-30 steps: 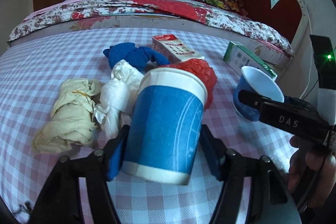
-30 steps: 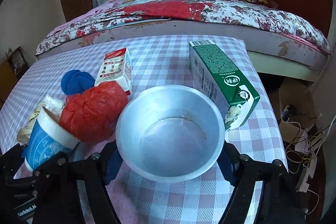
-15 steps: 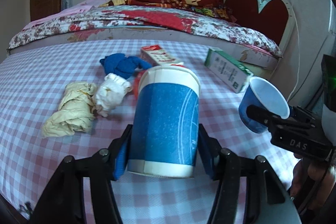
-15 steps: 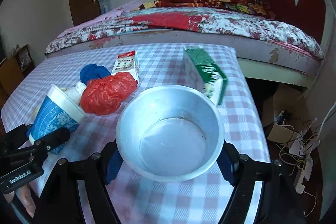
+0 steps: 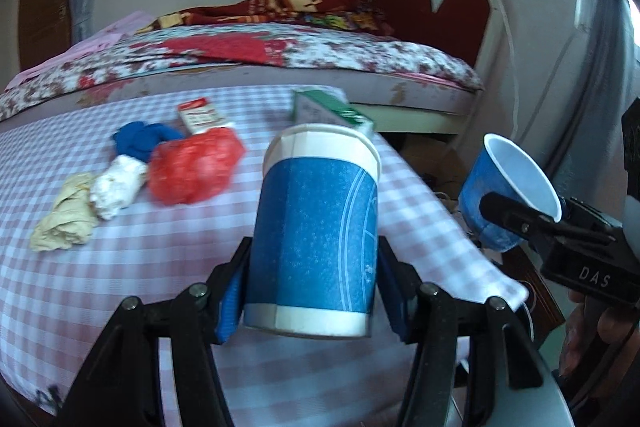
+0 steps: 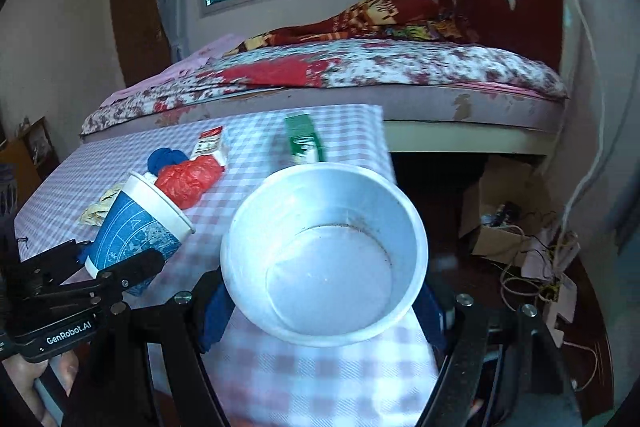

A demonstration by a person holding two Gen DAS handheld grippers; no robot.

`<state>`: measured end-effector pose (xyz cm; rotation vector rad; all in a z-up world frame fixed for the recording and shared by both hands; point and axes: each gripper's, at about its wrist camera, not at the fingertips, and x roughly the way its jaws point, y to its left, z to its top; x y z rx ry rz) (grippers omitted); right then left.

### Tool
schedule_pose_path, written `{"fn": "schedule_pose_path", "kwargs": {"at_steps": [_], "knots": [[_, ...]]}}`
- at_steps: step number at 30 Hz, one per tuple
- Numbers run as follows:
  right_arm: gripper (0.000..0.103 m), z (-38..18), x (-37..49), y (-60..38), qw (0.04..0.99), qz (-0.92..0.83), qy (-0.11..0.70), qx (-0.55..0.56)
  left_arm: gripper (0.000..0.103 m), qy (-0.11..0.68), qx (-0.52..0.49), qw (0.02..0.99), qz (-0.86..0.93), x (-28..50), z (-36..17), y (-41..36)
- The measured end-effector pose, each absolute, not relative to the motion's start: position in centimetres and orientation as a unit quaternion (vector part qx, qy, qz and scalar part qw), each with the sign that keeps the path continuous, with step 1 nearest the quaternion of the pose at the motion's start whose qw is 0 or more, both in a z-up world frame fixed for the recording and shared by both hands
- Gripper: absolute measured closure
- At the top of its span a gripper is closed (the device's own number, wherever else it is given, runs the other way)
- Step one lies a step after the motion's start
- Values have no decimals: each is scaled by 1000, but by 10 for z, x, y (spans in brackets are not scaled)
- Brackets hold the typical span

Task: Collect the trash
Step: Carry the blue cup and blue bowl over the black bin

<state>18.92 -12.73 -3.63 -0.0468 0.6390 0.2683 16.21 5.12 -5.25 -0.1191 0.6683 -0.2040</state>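
The left gripper [image 5: 314, 291] clamps a tall blue paper cup [image 5: 316, 231] between its blue pads, lifted above the checked table [image 5: 120, 267] near its right edge. The right gripper [image 6: 324, 311] grips a short blue cup [image 6: 324, 259], white inside, past the table's right edge in the left view. On the table lie 6 pieces: a red bag [image 5: 192, 167], blue wad [image 5: 144, 139], white wad [image 5: 116, 183], tan wad [image 5: 64, 215], a red-and-white carton [image 5: 200, 115] and a green carton [image 5: 332, 111] at the far right corner.
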Motion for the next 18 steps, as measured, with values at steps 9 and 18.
{"fn": "schedule_pose_path", "kwargs": {"at_steps": [9,18], "knots": [[25,-36,155,-198,947,71,312,0,45,327,-33,930,-164,154,-45,-16],[25,-44,124,-259,945,21,325,18,45,331,-8,916,-228,144,-43,-81]]}}
